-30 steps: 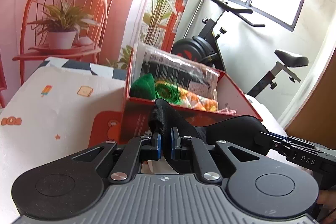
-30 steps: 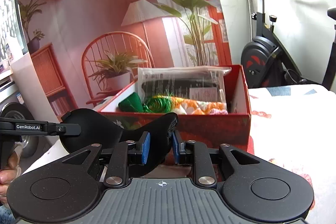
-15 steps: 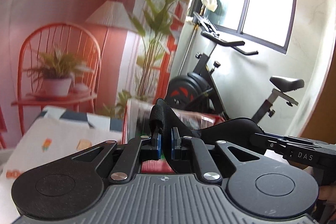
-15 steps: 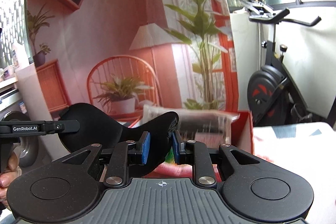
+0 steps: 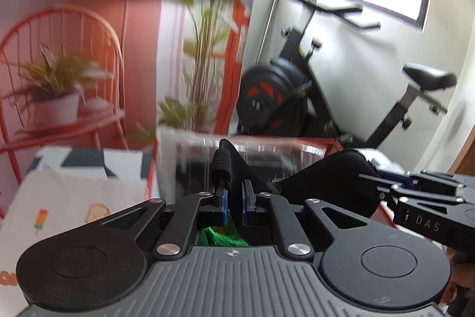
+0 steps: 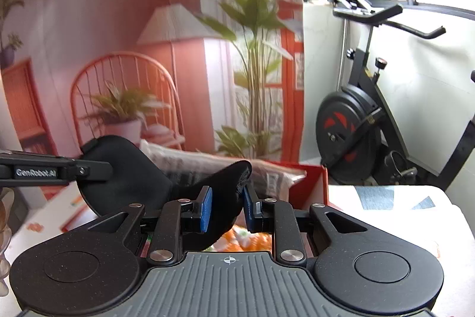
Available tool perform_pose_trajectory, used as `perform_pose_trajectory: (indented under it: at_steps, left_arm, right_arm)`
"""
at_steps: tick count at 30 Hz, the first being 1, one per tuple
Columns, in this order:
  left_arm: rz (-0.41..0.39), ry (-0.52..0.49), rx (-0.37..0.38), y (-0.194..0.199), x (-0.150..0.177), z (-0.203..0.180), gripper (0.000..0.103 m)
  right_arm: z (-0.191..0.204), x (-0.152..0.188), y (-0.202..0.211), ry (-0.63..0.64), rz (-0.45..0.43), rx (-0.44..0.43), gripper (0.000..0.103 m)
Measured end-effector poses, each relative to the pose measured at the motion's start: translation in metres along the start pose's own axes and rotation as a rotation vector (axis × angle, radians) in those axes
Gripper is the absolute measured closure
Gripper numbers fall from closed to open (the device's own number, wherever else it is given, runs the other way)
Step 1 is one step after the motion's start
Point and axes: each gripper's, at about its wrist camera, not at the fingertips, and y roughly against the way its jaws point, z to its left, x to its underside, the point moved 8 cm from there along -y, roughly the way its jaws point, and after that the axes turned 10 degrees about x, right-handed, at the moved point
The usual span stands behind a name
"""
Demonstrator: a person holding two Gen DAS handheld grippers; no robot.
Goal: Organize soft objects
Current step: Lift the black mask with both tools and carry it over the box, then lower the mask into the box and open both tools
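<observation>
A black eye mask [image 5: 326, 171] hangs stretched between both grippers. My left gripper [image 5: 234, 198] is shut on its strap end. My right gripper [image 6: 227, 207] is shut on the other end of the black eye mask [image 6: 127, 168]. Each view shows the other gripper clamping the far side: the right gripper [image 5: 368, 180] and the left gripper [image 6: 98, 168]. Below the fingers sits an open red box [image 5: 329, 142] [image 6: 308, 183]. It holds a green soft item [image 5: 222, 236], an orange patterned one [image 6: 249, 242] and a plastic-wrapped package [image 5: 190, 156] leaning on its back wall.
The box stands on a white printed tablecloth [image 5: 74, 198] [image 6: 400, 213]. Behind it hangs a painted backdrop with a chair and plants. A black exercise bike [image 6: 350, 132] stands at the right by the window. A hand [image 5: 463, 272] shows at the frame edge.
Both grippers have carried the mask forward over the red box. The box has dropped low in both views and now lies mostly under the fingers. Both grips are unchanged.
</observation>
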Motion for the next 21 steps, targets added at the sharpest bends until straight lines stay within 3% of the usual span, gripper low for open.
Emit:
perform_pose_trajectory:
  at_steps: [8,21]
  left_arm:
    - [0.189,0.016,0.005,-0.046,0.036,0.01,0.094]
    - [0.239,-0.003,-0.01,-0.058,0.044,0.013,0.093]
  right_arm:
    - [0.002,0.037,-0.041,0.032,0.136,0.033,0.083]
    - [-0.008,0.053,-0.051,0.004,0.165,0.038,0.083]
